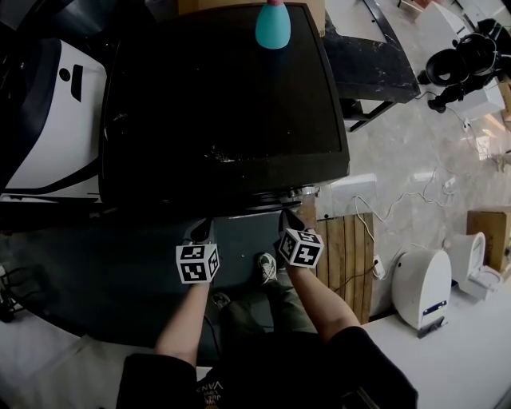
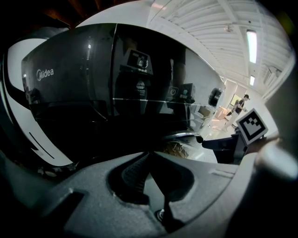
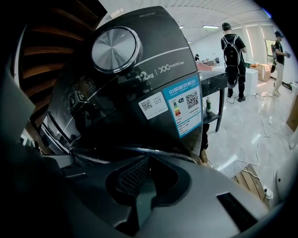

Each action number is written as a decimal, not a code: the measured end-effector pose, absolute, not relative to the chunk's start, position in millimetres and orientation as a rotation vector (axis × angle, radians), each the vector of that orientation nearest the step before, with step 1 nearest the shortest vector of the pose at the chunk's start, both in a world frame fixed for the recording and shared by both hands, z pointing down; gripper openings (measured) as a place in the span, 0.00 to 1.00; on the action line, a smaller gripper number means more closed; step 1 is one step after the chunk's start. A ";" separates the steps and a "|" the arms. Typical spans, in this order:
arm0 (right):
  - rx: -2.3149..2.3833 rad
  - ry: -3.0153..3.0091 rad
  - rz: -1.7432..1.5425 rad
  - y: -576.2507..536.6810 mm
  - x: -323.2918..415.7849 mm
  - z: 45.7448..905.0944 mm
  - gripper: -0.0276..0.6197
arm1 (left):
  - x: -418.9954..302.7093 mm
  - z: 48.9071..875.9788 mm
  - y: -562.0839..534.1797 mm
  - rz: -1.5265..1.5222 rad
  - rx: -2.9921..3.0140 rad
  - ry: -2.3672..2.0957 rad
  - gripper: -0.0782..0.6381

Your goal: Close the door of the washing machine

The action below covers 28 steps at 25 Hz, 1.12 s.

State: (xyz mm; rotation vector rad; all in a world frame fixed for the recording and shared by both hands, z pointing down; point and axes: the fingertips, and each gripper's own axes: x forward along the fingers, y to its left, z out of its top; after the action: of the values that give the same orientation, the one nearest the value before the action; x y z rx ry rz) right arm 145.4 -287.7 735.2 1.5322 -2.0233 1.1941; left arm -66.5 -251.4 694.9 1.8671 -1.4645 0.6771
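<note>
Looking straight down on the black washing machine [image 1: 223, 96], sitting dead centre in the head view and carrying a teal bottle [image 1: 273, 24] at its far edge. Holding the left gripper [image 1: 200, 232] and right gripper [image 1: 289, 217] low at its front, side by side. Showing both pairs of jaws pressed together, clamping nothing. Pointing the right gripper's tips right at the chrome door rim [image 3: 129, 148], below the round knob [image 3: 116, 49] and blue sticker [image 3: 187, 104]. Not managing to tell whether touching.
</note>
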 end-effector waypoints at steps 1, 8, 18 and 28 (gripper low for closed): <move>1.543 -2.017 1.201 -287.8 145.3 734.9 0.05 | -66.4 695.0 -251.3 0.674 1.865 -1.463 0.12; 1.546 -2.013 1.210 -290.1 146.6 738.7 0.05 | -66.3 694.7 -252.5 0.679 1.871 -1.448 0.12; 1.443 -2.105 1.169 -293.2 146.7 738.2 0.05 | -61.2 684.4 -253.0 0.660 1.891 -1.477 0.12; 1.456 -2.207 1.211 -278.5 156.0 684.6 0.04 | -44.5 647.8 -238.1 0.595 1.972 -1.426 0.12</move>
State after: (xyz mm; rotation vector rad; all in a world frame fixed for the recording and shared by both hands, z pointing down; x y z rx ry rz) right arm 156.0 -278.5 684.6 1.4560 -2.2071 1.2110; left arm -44.5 -238.1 647.8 1.9719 -1.4258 0.5947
